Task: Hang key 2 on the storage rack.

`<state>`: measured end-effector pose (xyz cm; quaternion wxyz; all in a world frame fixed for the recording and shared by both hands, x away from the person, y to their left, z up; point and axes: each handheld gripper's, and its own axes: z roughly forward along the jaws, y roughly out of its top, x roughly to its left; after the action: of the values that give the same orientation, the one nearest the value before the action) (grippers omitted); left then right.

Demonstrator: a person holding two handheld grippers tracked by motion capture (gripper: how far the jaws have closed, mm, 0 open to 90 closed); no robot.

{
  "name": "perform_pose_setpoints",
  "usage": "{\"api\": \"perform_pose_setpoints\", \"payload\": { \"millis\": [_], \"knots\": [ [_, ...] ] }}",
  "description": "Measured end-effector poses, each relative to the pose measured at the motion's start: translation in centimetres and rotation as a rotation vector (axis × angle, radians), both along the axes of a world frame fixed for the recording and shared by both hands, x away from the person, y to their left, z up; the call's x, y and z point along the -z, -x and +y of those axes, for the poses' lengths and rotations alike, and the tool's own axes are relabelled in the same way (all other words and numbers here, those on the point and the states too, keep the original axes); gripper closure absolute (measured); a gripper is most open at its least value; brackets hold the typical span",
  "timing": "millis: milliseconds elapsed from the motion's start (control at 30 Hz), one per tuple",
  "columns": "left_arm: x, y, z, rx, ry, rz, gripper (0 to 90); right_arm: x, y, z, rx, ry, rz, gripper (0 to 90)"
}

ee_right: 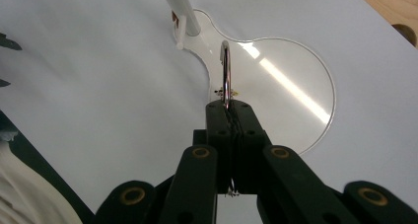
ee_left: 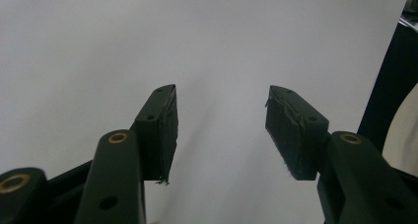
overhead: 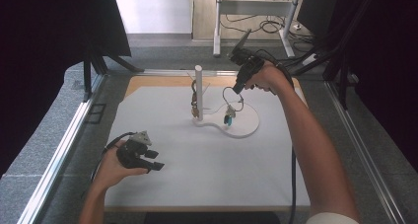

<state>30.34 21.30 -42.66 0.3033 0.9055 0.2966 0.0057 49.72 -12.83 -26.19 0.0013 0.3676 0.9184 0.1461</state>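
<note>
Right gripper (ee_right: 227,108) clamped tight on a metal key ring (ee_right: 225,68), pinched at the ring's edge so the loop stands clear ahead of the jaws. Held above the round part of the white stand base (ee_right: 296,93), near the far middle of the counter (overhead: 207,169), with small blue-and-dark trinkets (overhead: 228,117) dangling underneath. Raised just beside the upright white post (overhead: 198,88), probably to bring the ring level with one of its thin side pegs (ee_right: 180,30) (other trinkets already hanging there). Left gripper (overhead: 153,161) parked low near the counter's near-left corner, jaws apart and empty, kept well out of the way so nothing disturbs the stand.
</note>
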Motion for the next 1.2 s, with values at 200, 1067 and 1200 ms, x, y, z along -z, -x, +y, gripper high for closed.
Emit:
{"api": "perform_pose_setpoints", "payload": {
  "millis": [200, 1067, 1200],
  "knots": [
    [0.0, 0.0, 0.1, -0.003, 0.004, 0.000, 46.5, 0.2, -0.5, 0.1, 0.006, -0.006, -0.003, 88.4],
    [-0.3, 0.2, 0.4, 0.006, 0.012, -0.002, 46.6, 0.0, -3.1, 1.8, 0.027, -0.029, -0.018, 88.4],
    [-0.3, 0.2, 0.4, 0.003, 0.014, -0.002, 46.6, 0.2, -3.5, 2.1, 0.029, -0.036, -0.020, 88.4]
  ]
}}
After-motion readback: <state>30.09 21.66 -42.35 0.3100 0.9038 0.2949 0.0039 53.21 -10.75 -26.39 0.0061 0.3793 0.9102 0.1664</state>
